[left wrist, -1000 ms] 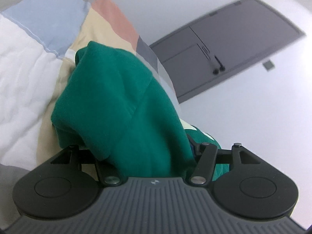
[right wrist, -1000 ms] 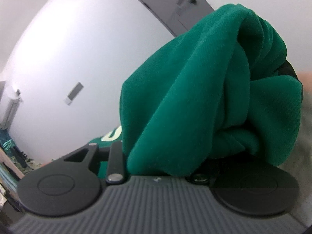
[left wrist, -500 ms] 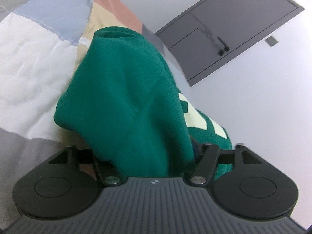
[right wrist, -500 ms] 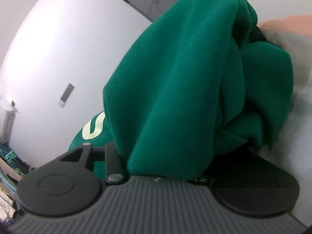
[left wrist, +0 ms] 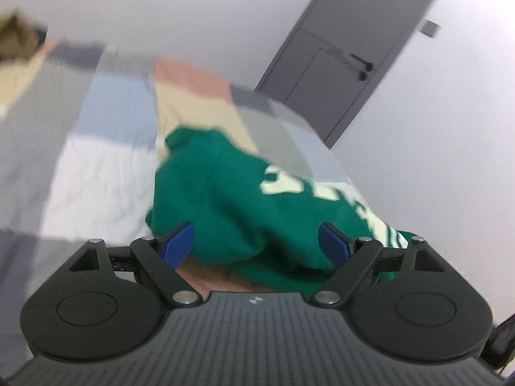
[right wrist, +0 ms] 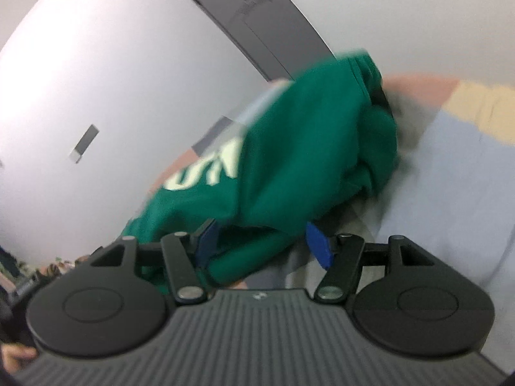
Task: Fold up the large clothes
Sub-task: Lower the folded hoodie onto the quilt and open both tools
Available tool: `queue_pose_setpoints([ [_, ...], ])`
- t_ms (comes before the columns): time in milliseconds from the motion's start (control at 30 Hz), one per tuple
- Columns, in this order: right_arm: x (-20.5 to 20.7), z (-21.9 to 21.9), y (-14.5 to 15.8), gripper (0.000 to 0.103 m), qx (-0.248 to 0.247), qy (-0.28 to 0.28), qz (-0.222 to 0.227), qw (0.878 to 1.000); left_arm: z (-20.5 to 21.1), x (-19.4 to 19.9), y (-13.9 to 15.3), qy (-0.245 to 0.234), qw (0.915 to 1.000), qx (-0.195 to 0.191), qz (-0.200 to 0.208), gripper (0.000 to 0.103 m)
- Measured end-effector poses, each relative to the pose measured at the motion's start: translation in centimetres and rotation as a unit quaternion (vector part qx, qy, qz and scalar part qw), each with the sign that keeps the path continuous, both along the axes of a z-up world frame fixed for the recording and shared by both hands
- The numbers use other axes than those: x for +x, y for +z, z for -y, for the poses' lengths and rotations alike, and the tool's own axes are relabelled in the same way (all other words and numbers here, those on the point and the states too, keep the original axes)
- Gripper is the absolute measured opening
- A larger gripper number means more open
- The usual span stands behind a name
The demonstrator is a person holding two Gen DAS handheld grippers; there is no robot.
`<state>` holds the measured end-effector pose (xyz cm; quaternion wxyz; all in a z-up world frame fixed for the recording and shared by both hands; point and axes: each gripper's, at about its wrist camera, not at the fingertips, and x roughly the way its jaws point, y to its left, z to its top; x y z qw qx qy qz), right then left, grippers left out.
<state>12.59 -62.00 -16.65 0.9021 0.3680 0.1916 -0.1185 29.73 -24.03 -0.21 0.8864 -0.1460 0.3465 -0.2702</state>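
Green fleece sweatshirt with pale lettering (left wrist: 244, 199), bunched on the patchwork quilted bed (left wrist: 106, 160), directly ahead of both claws: left claw (left wrist: 257, 244) and right claw (right wrist: 260, 244), jaws just opening, stand wide, cloth loose between them, released.

Bright, even indoor light; both fisheye views bend at edges and smear with motion blur.

A green sweatshirt (left wrist: 244, 199) bears large pale block letters (left wrist: 289, 183) across its chest, toward three o'clock of the left view. They are blurred and partly folded under, so no word can be read.
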Motion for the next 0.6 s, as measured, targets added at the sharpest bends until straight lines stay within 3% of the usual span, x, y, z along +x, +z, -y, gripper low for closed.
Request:
queue_pose_setpoints([
  [33, -2.8, 1.6, 1.5, 0.064, -0.013, 0.002, 0.005, 1.0, -0.1, -1.0, 1.3, -0.005, 0.9999, 0.009, 0.014, 0.087],
  [200, -5.0, -0.9, 8.3, 0.064, -0.062, 0.021, 0.048, 0.997, -0.3, -6.5, 7.9, -0.026, 0.9959, 0.045, 0.074, 0.087],
  [400, -7.7, -5.4, 16.6, 0.064, -0.136, 0.057, 0.091, 0.985, -1.7, -13.5, 13.2, -0.048, 0.9875, 0.065, 0.135, 0.087],
  [600, -10.2, -10.0, 19.5, 0.064, -0.182, 0.087, 0.09, 0.975, -3.8, -19.3, 15.3, -0.051, 0.9811, 0.084, 0.167, 0.087],
])
